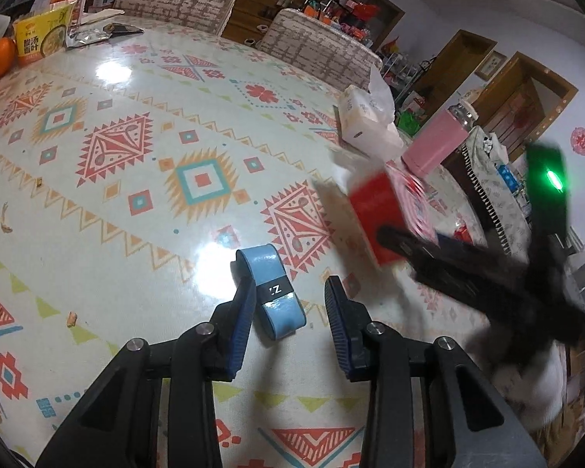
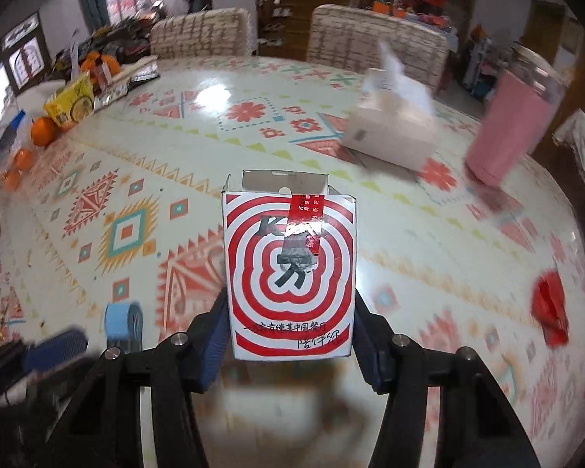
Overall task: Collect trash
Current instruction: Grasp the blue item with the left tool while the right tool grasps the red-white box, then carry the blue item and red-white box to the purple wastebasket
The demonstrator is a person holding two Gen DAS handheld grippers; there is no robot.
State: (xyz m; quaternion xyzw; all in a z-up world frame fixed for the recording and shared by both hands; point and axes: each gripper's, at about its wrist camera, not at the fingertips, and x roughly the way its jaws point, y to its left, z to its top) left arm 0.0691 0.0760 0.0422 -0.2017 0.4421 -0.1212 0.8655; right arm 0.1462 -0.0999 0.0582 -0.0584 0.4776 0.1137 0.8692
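Observation:
My right gripper [image 2: 290, 323] is shut on a red-and-white swirl carton [image 2: 290, 273], open at the top, held above the patterned table. The carton shows blurred in the left wrist view [image 1: 389, 214] with the right gripper's black arm [image 1: 467, 273] behind it. My left gripper [image 1: 288, 300] is open, its fingers either side of a blue band with a black label [image 1: 276, 292] that lies on the table. The band also shows in the right wrist view [image 2: 122, 321]. A red scrap [image 2: 551, 312] lies on the table at the right.
A tissue box [image 2: 393, 132] and a pink bottle [image 2: 510, 132] stand at the far right. A yellow noodle pack [image 1: 45, 33], oranges [image 1: 0, 56] and wrappers sit at the far left. Small crumbs [image 1: 72, 318] lie near the left edge. Two chairs [image 1: 175, 2] stand behind the table.

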